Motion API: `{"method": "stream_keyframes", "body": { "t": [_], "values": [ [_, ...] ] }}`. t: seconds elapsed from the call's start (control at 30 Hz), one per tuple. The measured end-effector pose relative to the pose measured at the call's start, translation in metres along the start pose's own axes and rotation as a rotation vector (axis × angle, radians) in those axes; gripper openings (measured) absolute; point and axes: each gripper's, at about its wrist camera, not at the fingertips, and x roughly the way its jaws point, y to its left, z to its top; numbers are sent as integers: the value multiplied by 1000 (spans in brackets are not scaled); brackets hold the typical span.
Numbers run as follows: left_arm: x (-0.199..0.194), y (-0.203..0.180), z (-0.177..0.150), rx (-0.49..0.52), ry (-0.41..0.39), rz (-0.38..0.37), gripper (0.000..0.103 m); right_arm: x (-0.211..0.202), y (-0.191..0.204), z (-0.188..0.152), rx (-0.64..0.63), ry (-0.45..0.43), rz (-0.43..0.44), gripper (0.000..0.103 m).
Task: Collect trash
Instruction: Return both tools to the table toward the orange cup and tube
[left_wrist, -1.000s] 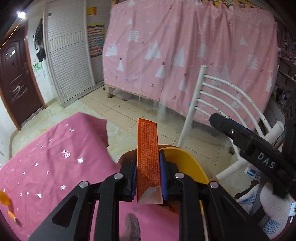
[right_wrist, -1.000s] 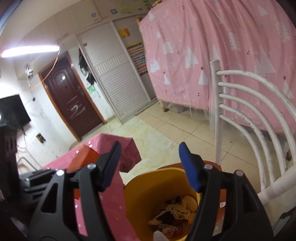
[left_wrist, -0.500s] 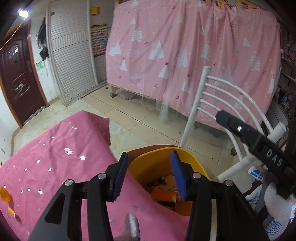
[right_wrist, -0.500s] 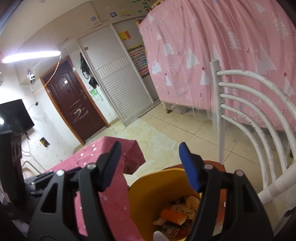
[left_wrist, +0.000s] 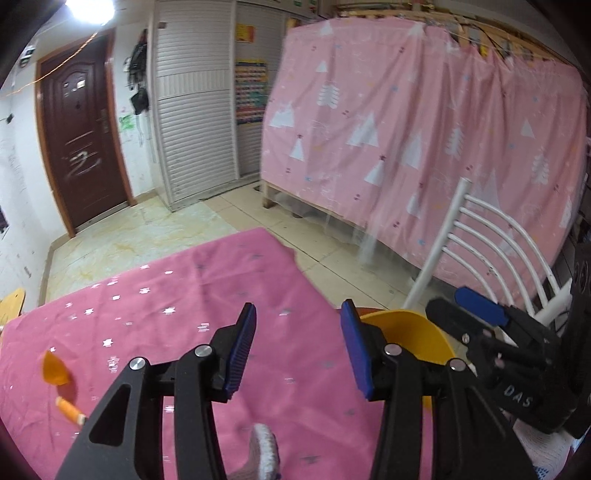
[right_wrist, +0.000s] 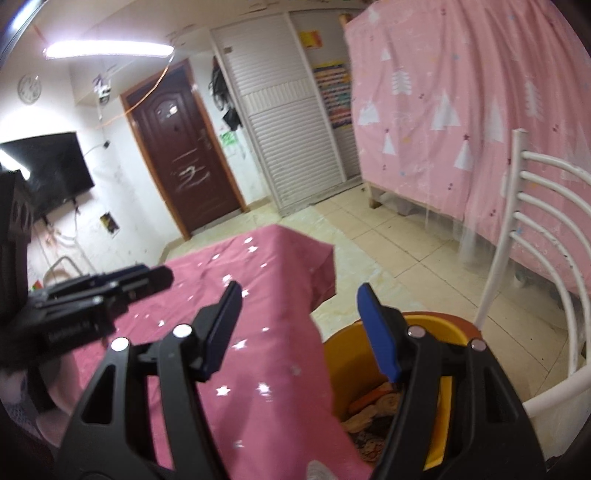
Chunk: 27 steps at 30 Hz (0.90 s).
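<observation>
My left gripper (left_wrist: 297, 328) is open and empty, above the pink star-print tablecloth (left_wrist: 184, 302). My right gripper (right_wrist: 299, 310) is open and empty, above the table edge beside the yellow bin (right_wrist: 351, 354). The bin stands by the table's right edge and holds several scraps, one of them an orange wrapper (right_wrist: 364, 400). In the left wrist view only the bin's rim (left_wrist: 410, 325) shows. Two orange scraps lie on the cloth at the far left: a flat orange piece (left_wrist: 54, 371) and a small orange roll (left_wrist: 70, 408). My right gripper also shows in the left wrist view (left_wrist: 465, 308).
A white metal chair (left_wrist: 491, 243) stands right of the bin. A pink curtain (left_wrist: 424, 147) hangs behind it. A brown door (left_wrist: 83, 140) and a white shutter cabinet (left_wrist: 195, 110) line the far wall. A knitted white thing (left_wrist: 264, 452) sits under my left gripper.
My left gripper let go of the orange wrapper, which dropped into the bin. Both grippers then swung left, from over the bin towards the table. The right gripper stayed open.
</observation>
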Motion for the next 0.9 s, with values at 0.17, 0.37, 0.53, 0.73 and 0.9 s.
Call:
{"method": "stream_keyframes", "body": {
  "t": [0.17, 0.37, 0.53, 0.73, 0.9],
  "values": [
    [-10, 42, -3, -34, -18, 59, 40, 13, 33, -2, -48, 38, 37, 62],
    [-17, 94, -8, -88, -20, 127, 40, 32, 77, -8, -120, 84, 95, 73],
    [-23, 140, -14, -147, -15, 174, 40, 48, 110, -13, -175, 127, 137, 73],
    [-24, 189, -21, -196, 0, 229, 40, 65, 151, -21, -231, 184, 197, 73],
    [-17, 224, -31, -192, 56, 297, 40, 72, 178, -31, -270, 229, 252, 73]
  ]
}}
